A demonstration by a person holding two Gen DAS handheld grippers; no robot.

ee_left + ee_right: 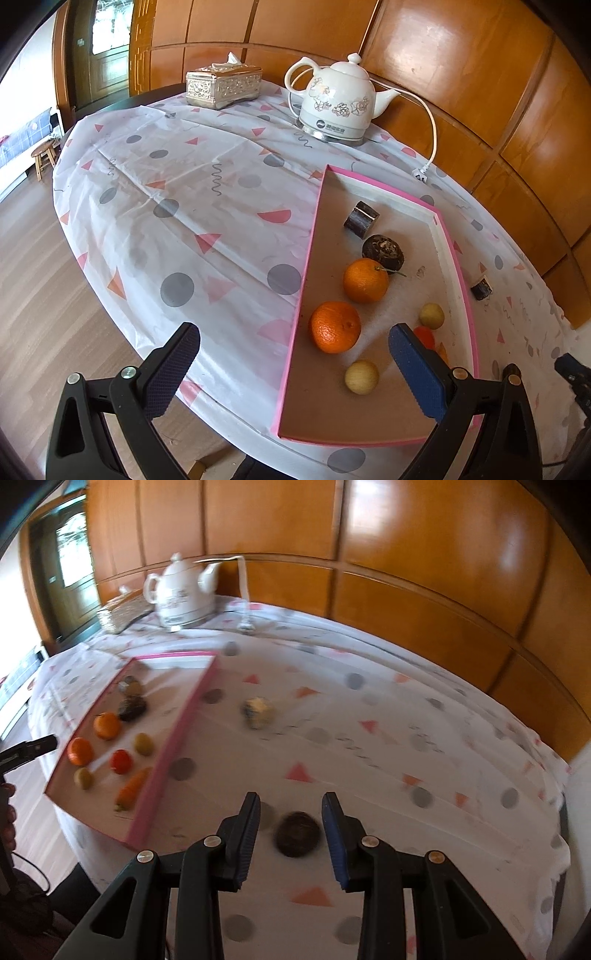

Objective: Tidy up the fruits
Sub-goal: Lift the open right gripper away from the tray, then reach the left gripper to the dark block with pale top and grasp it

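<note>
My left gripper (293, 334) hangs open and empty over the near end of a pink-rimmed tray (306, 258). In the tray lie two oranges (335, 326), (365, 280), two pale balls (361, 377), two dark fruits (382, 251) and a red fruit (424, 336), which my right finger partly hides. In the blurred right wrist view my right gripper (291, 801) stands narrowly open above the cloth. A dark round fruit (297, 834) lies on the table between its fingers, and the pads are not pressing on it. The tray (184, 720) is to the left, with a carrot (133, 784) in it.
A pale speckled ball (258, 712) and a small dark piece (482, 288) lie on the cloth outside the tray. A white kettle (338, 103) with its cord and a silver tissue box (223, 86) stand at the back. Wooden panels close off the far side.
</note>
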